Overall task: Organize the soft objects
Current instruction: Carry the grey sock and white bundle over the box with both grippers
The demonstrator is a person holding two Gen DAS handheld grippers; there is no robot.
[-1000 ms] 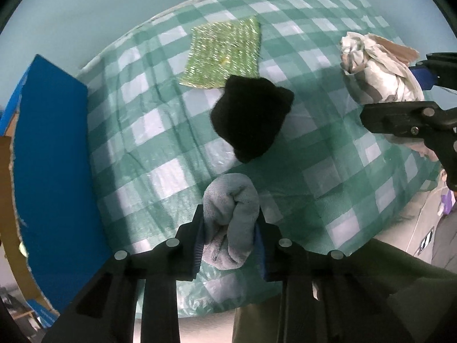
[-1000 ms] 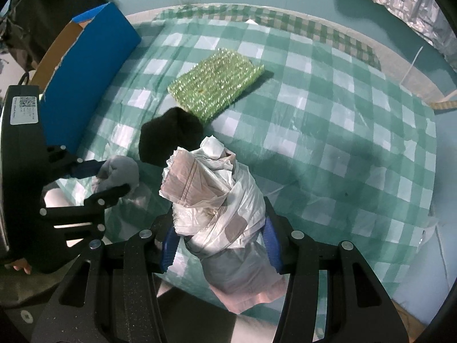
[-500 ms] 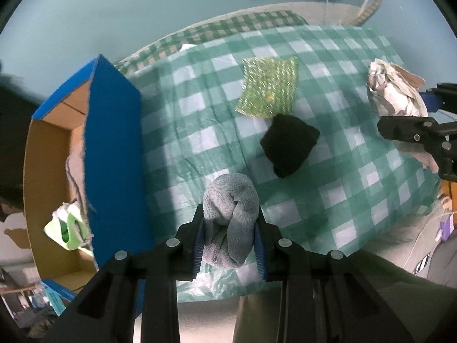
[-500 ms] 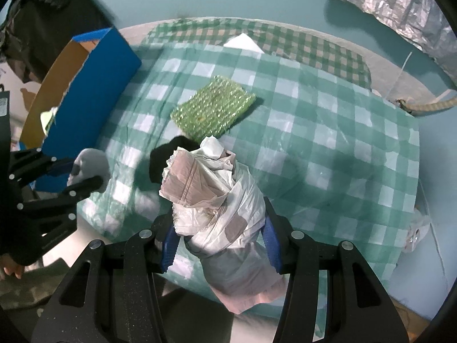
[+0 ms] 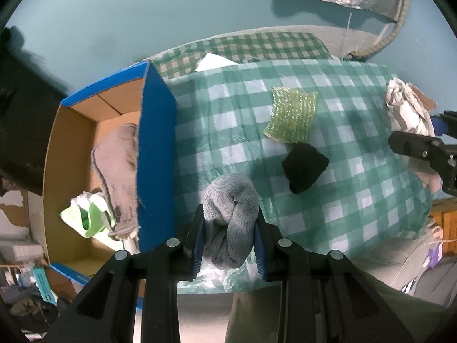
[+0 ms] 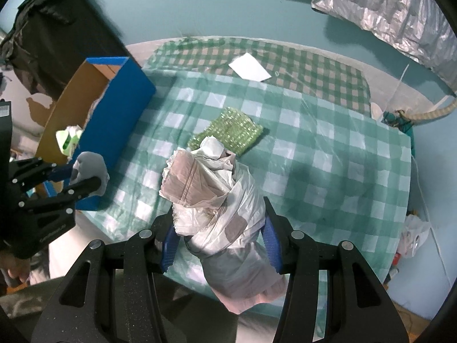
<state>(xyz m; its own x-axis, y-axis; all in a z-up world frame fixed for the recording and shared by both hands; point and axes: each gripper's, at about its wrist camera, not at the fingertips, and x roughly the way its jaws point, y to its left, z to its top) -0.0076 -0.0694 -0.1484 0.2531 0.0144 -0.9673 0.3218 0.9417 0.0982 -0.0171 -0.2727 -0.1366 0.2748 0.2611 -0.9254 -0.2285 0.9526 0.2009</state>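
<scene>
My left gripper (image 5: pixel 230 243) is shut on a rolled grey sock (image 5: pixel 231 217), held in the air above the near edge of the green checked table (image 5: pixel 371 188). My right gripper (image 6: pixel 220 245) is shut on a white and pinkish knotted cloth bundle (image 6: pixel 217 200), also lifted high over the table. On the cloth lie a black rolled sock (image 5: pixel 304 167) and a glittery green pad (image 5: pixel 291 118). A blue cardboard box (image 5: pixel 155 154) stands open at the table's left side. From the right wrist view, the left gripper (image 6: pixel 82 181) with its sock hangs beside the box (image 6: pixel 120 108).
Inside the box lie a grey-beige garment (image 5: pixel 114 168) and a light green item (image 5: pixel 85 217). A white paper sheet (image 6: pixel 250 67) rests at the table's far end. A silver foil sheet (image 6: pixel 385 8) lies on the teal floor, and a plastic bag (image 6: pixel 414 235) sits at the right.
Both grippers have risen with their loads, so the table looks smaller. The left view has rolled and shifted, bringing the open blue box and its contents into sight.
</scene>
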